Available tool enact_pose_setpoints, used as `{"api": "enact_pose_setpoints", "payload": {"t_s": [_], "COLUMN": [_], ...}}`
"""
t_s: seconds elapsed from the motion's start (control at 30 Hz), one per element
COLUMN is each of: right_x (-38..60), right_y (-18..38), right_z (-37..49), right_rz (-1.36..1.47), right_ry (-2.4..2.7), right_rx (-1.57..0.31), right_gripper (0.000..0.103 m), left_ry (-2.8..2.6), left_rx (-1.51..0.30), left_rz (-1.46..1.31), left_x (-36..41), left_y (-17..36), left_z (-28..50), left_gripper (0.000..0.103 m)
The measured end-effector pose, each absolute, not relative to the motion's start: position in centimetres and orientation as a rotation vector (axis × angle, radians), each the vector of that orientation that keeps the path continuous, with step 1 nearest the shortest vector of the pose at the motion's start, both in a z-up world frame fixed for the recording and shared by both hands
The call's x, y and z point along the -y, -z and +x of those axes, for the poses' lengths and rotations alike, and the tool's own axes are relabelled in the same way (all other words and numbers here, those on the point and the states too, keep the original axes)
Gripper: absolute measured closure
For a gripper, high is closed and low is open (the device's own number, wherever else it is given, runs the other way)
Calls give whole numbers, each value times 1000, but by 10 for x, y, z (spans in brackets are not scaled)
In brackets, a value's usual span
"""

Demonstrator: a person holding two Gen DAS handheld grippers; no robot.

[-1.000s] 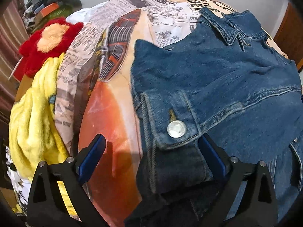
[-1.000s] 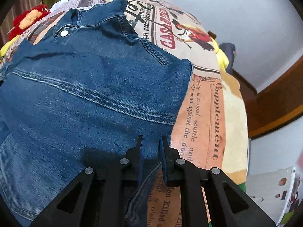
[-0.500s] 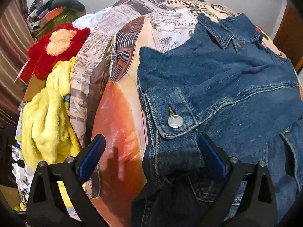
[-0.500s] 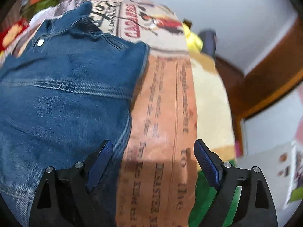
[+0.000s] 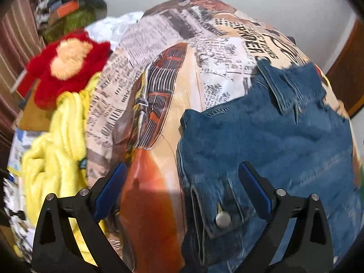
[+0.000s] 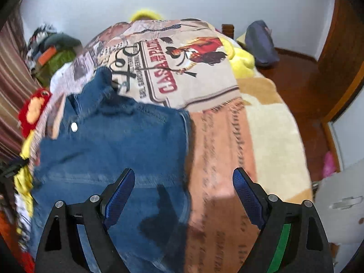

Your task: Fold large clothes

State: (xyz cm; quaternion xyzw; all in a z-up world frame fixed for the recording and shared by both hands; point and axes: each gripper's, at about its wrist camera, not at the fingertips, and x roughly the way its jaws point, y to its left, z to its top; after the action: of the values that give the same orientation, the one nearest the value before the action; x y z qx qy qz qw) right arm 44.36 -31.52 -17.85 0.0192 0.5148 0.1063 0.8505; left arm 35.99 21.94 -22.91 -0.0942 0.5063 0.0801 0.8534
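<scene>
Across the printed bedspread (image 6: 195, 72) a blue denim jacket (image 6: 118, 150) lies spread flat on the bed, collar toward the far wall. Above the jacket's near edge both tools hang with nothing in them. The left gripper (image 5: 182, 193) has its jaws spread wide, straddling the jacket's left border, so that 1 blue pad is over the orange patch of the bedspread (image 5: 147, 204) and the other over denim (image 5: 261, 141). The right gripper (image 6: 184, 193) is likewise parted, 1 pad over the jacket and 1 over the salmon newsprint panel beside the jacket's right border.

The left wrist view alone shows the buttoned cuff with its metal button (image 5: 223, 219) lying close between the pads, on the jacket's left side. Left of the jacket, past the bedspread's edge, it also shows a yellow fleece blanket (image 5: 56, 150) and a red plush toy (image 5: 66, 68) just beyond the blanket.

The right wrist view alone shows what lies to the jacket's right: a cream blanket (image 6: 273, 132) along the bed's side, a dark blue bag (image 6: 261, 43) on the wooden floor beyond, and a white button (image 6: 74, 126) near the jacket's collar. Both views are blurred with motion.
</scene>
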Motion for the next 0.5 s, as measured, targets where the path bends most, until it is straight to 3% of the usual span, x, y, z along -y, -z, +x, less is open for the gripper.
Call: {"api": "enact_pose_setpoints", "payload": {"t_s": [0.13,0.27,0.37,0.43,0.5], "right_x": [314,314,314,314,316], "right_y": [191,216,232,244,250], "right_z": [466,492,507,517,525], "right_rz": [112,191,243,301,356], "right_ry": [-232,-228,-238,-241,-244], "right_rx": [-1130,-1198,-1233,-1259,-1265], "right_gripper": [17,22,36,52,63], "left_ry": [-133,-74,-26,-12,2], "left_rx": [-1123,-1172,-1191,-1203,-1209], "left_rz": [-320,-432,-482,-492,-507], "left_x": [-236,-245,-245,-244,-242], "left_y": [253,275,288,295,302], "left_z": [383,401,413,420,427], "left_gripper": [4,13,19,28,45]}}
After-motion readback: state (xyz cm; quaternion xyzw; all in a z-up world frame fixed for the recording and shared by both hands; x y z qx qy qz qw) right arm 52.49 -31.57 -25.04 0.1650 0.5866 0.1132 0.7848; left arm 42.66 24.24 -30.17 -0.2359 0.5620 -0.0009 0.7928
